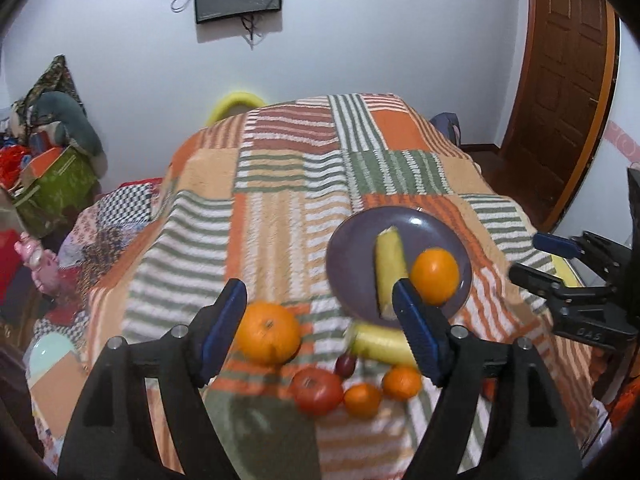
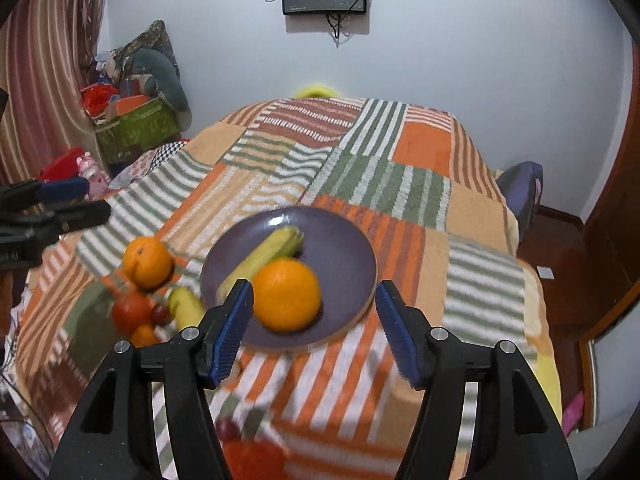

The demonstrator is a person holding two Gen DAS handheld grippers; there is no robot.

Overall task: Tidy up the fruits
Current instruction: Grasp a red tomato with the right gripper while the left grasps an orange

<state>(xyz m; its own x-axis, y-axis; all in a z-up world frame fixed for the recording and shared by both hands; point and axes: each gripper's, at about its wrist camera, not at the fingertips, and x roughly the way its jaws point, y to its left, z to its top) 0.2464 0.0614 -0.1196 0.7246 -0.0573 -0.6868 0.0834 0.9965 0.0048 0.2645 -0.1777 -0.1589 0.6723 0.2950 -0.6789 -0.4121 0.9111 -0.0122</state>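
Between the spread, empty left claw (image 1: pixel 320 320) fingers lies an orange (image 1: pixel 267 333) on the blanket (image 1: pixel 276 208).

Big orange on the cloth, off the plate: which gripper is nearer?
Left. The left gripper hangs open right over the big orange, which sits by its left finger. The right gripper is open over the plate, well to the side.
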